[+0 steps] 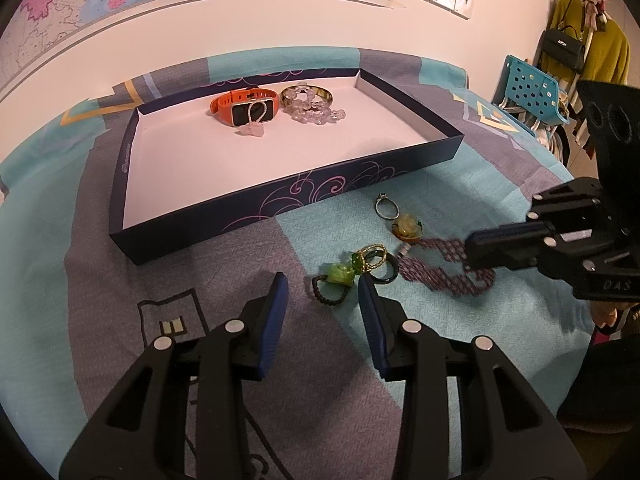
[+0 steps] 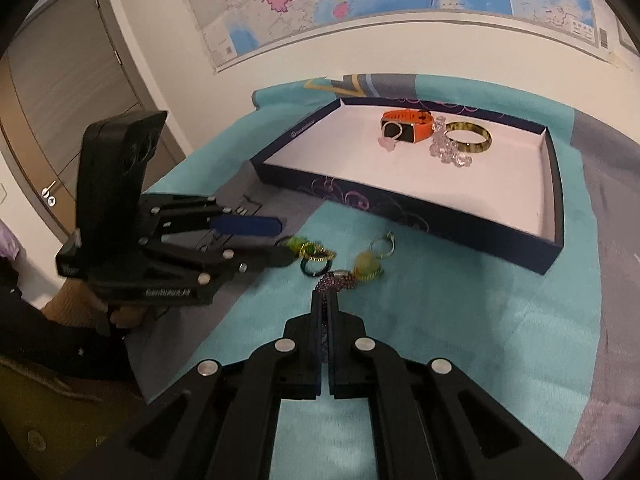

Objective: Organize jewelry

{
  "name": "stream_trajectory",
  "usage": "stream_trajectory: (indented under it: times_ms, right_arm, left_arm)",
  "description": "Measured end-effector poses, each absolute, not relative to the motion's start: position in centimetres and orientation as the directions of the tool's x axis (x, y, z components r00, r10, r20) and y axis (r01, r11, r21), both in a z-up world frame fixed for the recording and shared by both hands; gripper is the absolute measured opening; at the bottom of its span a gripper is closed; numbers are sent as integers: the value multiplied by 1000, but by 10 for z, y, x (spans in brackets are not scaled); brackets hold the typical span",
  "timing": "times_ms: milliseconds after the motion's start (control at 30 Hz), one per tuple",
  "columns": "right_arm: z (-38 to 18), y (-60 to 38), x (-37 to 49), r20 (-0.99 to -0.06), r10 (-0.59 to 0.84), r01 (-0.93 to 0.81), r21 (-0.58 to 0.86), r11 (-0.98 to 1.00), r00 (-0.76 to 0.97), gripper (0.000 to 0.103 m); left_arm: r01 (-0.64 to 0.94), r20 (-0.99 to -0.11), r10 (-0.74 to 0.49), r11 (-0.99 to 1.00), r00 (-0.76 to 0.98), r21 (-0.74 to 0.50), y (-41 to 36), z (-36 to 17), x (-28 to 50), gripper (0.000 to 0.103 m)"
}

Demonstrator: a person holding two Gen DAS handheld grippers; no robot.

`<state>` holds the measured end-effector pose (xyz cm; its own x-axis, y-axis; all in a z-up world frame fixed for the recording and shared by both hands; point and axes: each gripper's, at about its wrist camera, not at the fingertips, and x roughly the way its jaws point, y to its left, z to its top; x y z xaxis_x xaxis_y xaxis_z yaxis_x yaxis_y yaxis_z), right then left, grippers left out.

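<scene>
The tray floor lies free up front; the orange watch and bangle crowd its far end.

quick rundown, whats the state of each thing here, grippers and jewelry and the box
left gripper: open, over the green bead bracelet
right gripper: shut on the purple mesh bracelet
purple mesh bracelet: pinched, on the cloth
green bead bracelet: loose on the cloth
silver ring: loose on the cloth
orange watch: in the box
gold bangle: in the box
box: open, no lid

One tray holds four pieces: one orange watch, one gold bangle, one crystal bracelet, one pale pendant. Outside lie one silver ring, one purple mesh band, one dark ring.
</scene>
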<state>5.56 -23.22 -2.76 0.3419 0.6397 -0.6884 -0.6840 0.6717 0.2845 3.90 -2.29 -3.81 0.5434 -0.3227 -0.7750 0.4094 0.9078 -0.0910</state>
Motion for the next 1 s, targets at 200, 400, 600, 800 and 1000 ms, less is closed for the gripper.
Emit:
stream_trajectory:
  times_ms: [200, 400, 600, 800, 1000]
  right_arm:
    - [-39, -249, 63, -708, 607, -622, 302, 722, 361, 1]
    - [-40, -256, 69, -695, 608, -588, 324, 741, 383, 10]
    - [-41, -258, 72, -691, 604, -577, 324, 750, 397, 22]
    - [-42, -258, 71, -692, 600, -579, 317, 751, 400, 39]
    - [-43, -253, 67, -702, 588, -592, 291, 752, 402, 48]
  left_arm:
    - [411, -775, -321, 907, 545, -86, -23, -38, 39, 34]
    - [394, -776, -307, 915, 551, -82, -19, -37, 40, 18]
    - [375, -777, -303, 922, 552, -93, -13, -37, 40, 12]
    - [364, -775, -290, 928, 562, -84, -10, -35, 37, 13]
    - [397, -763, -309, 915, 568, -75, -19, -30, 32, 19]
